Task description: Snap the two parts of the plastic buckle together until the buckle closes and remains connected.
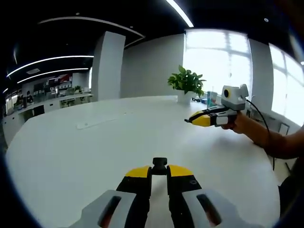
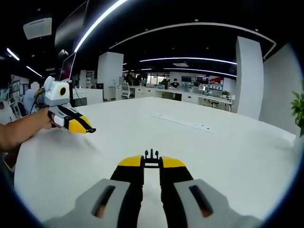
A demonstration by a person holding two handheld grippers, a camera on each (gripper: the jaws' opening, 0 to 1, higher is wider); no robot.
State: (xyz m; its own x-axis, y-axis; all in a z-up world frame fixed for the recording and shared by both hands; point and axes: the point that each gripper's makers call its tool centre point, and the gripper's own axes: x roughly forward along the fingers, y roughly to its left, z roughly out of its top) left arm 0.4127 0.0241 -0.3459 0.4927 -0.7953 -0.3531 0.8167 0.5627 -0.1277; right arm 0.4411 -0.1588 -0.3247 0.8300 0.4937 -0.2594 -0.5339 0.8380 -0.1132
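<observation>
Tabletop first: a broad, round white table (image 1: pixel 71 156) spreads under both grippers in an open office, with a green potted plant (image 1: pixel 186 81) in a white pot at its far edge near the bright windows.

Next down in size, the left gripper (image 1: pixel 159 172), grey-bodied with black jaws and yellow tips, has its jaws pressed nearly together, pinching a small black plastic buckle socket (image 1: pixel 159 165) that sticks out just past the tips. In the right gripper view it shows again at the left (image 2: pixel 88 128), held in a person's hand above the table.

The right gripper (image 2: pixel 151 162), of the same build, pinches the black pronged buckle half (image 2: pixel 151 156), its little prongs standing up beyond the jaws. It appears in the left gripper view too (image 1: pixel 188 120). The two halves are well apart, not yet joined.

Both pieces look light, stiff and smooth, so they could twist or slip in the pads. Holding each by its rear body, leaving prongs and socket mouth free, seems best for pushing them squarely together until they click.
</observation>
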